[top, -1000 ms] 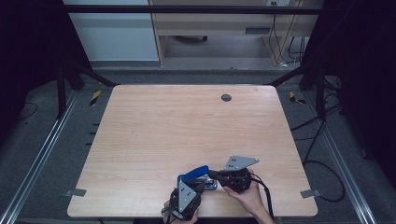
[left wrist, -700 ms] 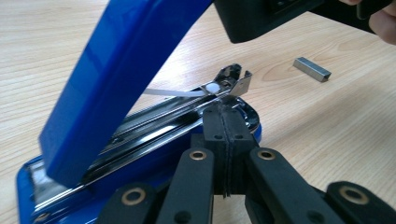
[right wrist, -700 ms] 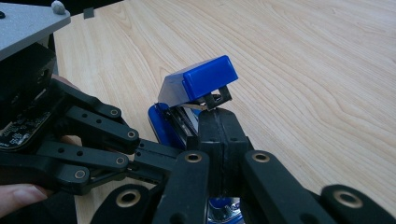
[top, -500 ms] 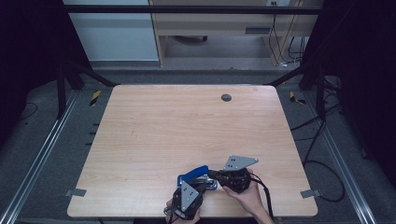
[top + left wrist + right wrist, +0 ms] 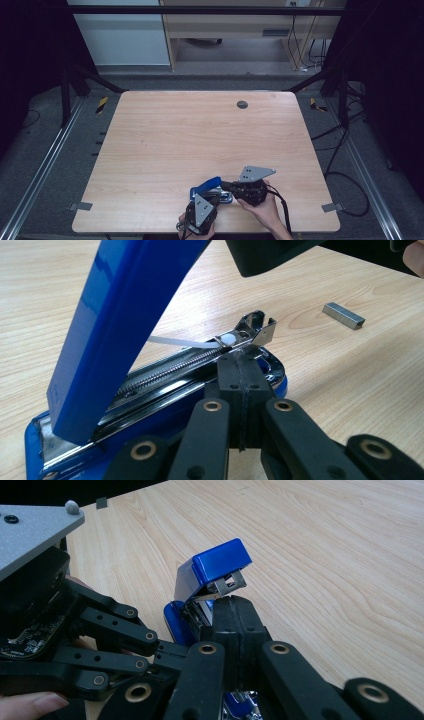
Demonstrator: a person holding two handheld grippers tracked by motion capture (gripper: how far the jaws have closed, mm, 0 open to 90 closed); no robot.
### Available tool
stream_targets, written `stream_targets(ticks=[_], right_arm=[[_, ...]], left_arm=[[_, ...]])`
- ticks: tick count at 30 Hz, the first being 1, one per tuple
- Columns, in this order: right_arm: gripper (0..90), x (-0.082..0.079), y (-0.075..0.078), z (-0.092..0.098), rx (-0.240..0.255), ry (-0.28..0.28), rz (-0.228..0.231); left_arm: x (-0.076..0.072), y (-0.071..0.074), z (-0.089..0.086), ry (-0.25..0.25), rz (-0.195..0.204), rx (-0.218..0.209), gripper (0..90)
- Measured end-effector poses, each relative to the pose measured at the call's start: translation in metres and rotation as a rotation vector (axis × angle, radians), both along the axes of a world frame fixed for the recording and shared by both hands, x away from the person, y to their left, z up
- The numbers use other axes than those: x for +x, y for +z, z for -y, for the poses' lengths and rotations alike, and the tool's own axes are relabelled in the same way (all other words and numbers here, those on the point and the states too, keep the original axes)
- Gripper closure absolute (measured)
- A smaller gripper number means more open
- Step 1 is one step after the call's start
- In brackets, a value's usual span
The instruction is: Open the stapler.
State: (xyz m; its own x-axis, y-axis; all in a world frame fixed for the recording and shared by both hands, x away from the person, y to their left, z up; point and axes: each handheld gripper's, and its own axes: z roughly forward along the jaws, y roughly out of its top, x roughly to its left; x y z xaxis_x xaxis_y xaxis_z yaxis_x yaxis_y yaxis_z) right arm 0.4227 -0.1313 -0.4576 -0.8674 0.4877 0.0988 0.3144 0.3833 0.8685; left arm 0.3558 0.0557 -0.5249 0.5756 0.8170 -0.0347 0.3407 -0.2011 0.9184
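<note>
High view: light wood-grain table, rounded corners, one dark round grommet near the far edge at about 1 o'clock from table centre. Grey carpet floor around it, metal rails running along both sides. A yellow-black striped bit lies off the far-left corner at 10 o'clock. Past the far edge: a pale cabinet front at 11 o'clock, a wooden desk frame at 12, loose cables at 1 o'clock. Dark surroundings left and right.

Blue stapler sits on the table at 6 o'clock, close to the near edge, between the two grippers. Glossy blue plastic top arm, blue base, chrome magazine. It is hinged open: top arm swung up and tilted, magazine channel exposed. Left gripper view shows the spring rod lying along the channel, chrome nose at the front end, and a thin white strip running from the raised arm to the nose. A short grey staple strip lies on the bare wood, apart from the stapler, at 2 o'clock in that view.

Left gripper: jaws fully closed, pads together, tips against the chrome magazine near its nose; nothing between the pads.

Right gripper: jaws also closed, pads together, tips just under the front of the raised blue arm. Whether they touch it, can't tell.
</note>
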Motion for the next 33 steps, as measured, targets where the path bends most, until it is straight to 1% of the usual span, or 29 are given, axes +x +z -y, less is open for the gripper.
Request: stream_targets(ticks=[5,9,15,22,33], right_arm=[[90.0,0.001,0.001,-0.002,0.009,0.001,0.0],[90.0,0.001,0.003,-0.005,0.011,0.005,0.004],[90.0,0.001,0.005,-0.009,0.019,0.012,0.015],[90.0,0.001,0.007,-0.013,0.025,0.018,0.017],[90.0,0.004,0.01,-0.02,0.018,0.031,0.015]], left_arm=[[0.0,0.0,0.0,-0.006,-0.005,-0.01,90.0],[0.0,0.0,0.0,-0.007,0.0,-0.005,90.0],[0.0,-0.001,0.001,-0.008,0.006,-0.006,90.0],[-0.001,-0.002,0.001,-0.01,0.01,-0.007,90.0],[0.0,-0.002,0.0,-0.011,0.009,-0.011,90.0]])
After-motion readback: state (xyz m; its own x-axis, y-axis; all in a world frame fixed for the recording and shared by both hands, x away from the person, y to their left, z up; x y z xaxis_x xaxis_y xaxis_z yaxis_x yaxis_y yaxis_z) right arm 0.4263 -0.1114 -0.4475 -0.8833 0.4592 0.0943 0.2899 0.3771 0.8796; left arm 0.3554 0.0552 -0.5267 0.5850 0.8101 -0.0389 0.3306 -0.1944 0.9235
